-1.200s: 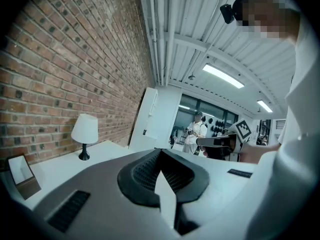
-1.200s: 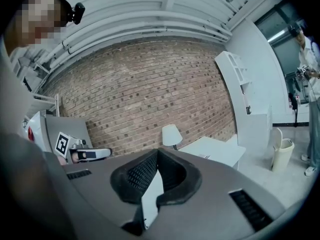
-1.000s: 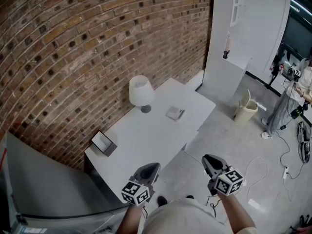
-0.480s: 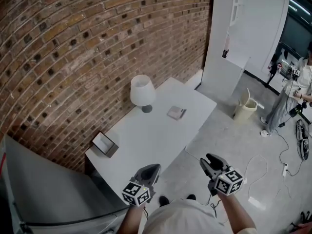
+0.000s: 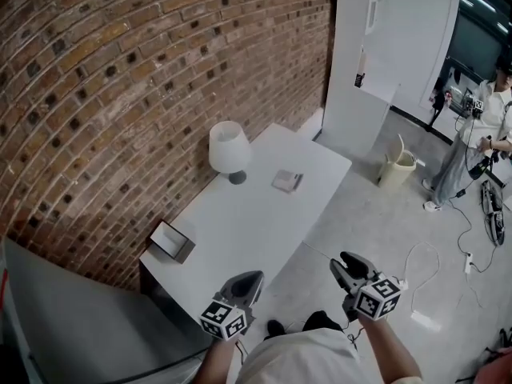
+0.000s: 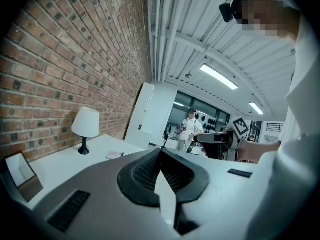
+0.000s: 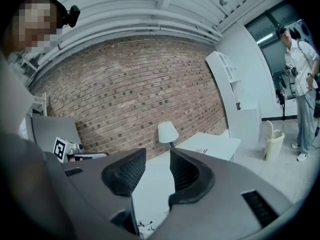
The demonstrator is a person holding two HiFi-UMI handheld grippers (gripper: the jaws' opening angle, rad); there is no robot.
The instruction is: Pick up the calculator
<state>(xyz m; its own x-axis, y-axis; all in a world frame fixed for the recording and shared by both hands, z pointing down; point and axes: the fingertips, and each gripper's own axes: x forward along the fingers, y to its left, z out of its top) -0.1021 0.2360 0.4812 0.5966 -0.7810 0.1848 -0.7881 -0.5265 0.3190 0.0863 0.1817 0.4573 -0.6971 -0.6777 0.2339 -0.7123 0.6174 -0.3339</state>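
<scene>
Jaws of our left gripper (image 6: 160,153) closed on nothing, jaws of our right gripper (image 7: 157,158) apart and empty, calculator (image 5: 287,182) flat on the white counter (image 5: 240,230) near the lamp (image 5: 227,152), well apart from both grippers, brick wall (image 5: 120,78) behind, its keys too small for us to see.

The wall (image 5: 120,78) is red-brown brick. The surface (image 5: 248,222) and lamp (image 5: 227,148) are white. The calculator (image 5: 286,182) is pale grey. The floor (image 5: 376,230) is grey.
</scene>
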